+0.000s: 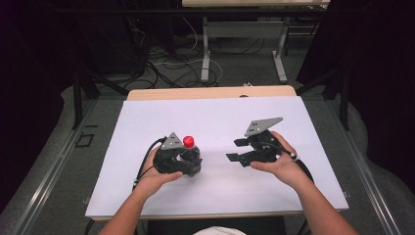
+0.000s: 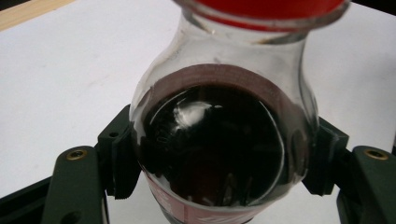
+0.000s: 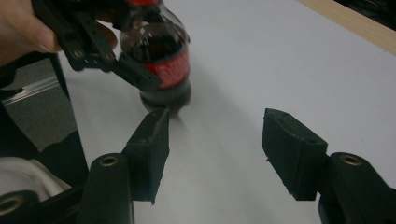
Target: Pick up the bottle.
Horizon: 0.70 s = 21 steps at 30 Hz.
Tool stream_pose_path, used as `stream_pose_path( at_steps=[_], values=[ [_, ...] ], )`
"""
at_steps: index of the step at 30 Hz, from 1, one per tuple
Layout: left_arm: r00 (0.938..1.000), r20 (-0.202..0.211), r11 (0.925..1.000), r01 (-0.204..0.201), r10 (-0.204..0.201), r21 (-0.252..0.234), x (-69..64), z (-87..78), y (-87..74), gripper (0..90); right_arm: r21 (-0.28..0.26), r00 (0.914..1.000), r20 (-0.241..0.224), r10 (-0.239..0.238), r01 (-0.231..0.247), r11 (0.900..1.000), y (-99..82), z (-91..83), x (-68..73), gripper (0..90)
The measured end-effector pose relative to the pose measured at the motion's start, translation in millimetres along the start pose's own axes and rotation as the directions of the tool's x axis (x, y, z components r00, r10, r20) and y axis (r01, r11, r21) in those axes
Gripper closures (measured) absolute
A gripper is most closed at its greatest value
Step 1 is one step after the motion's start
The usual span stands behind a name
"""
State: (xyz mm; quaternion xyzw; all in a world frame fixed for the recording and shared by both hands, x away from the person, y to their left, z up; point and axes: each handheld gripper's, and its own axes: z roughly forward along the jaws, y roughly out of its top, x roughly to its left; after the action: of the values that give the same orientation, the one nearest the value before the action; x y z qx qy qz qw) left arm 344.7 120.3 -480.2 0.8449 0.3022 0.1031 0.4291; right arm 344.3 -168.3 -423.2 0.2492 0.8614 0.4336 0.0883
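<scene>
Two tongs are at work over the white surface [image 1: 215, 122]. Left of centre in the high view, the left tongs [image 1: 188, 161] pinch the belly of a small dark-drink bottle [image 1: 190, 152], its red cap [image 1: 189, 142] on. Right of centre, the right tongs [image 1: 239, 149] stand spread with nothing between them. Grasping looks done; whatever the free tongs must do, perhaps at the cap, remains.

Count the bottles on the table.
1. A dark cola bottle with a red cap, left of the table's centre, clamped in the left gripper. None seems hidden.
</scene>
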Motion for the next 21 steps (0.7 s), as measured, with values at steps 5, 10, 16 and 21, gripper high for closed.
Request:
stream_pose_path(
  at_steps=[5,10,16,21],
  values=[
    [0.9989,0.035,0.9993,-0.033,0.033,0.017,-10.8,10.3,6.9,29.6,-0.011,0.9982,-0.058,-0.016,0.015,0.9998,16.3,5.4,10.0,46.9],
    [0.9972,0.051,0.9986,-0.054,0.054,0.0,-21.2,18.2,8.3,29.7,-0.021,0.9961,-0.086,-0.019,0.017,0.9996,29.6,10.1,19.3,47.6],
    [0.9934,0.074,0.9957,-0.089,0.087,0.023,-27.5,21.7,9.1,29.7,-0.03,0.9942,-0.106,-0.017,0.014,0.9994,37.2,16.8,26.5,50.7],
    [0.9908,0.096,0.9949,-0.098,0.095,0.025,-33.9,24.1,8.9,29.7,-0.019,0.9943,-0.106,-0.015,0.013,0.9997,40.4,20.8,28.9,53.1]
  ],
)
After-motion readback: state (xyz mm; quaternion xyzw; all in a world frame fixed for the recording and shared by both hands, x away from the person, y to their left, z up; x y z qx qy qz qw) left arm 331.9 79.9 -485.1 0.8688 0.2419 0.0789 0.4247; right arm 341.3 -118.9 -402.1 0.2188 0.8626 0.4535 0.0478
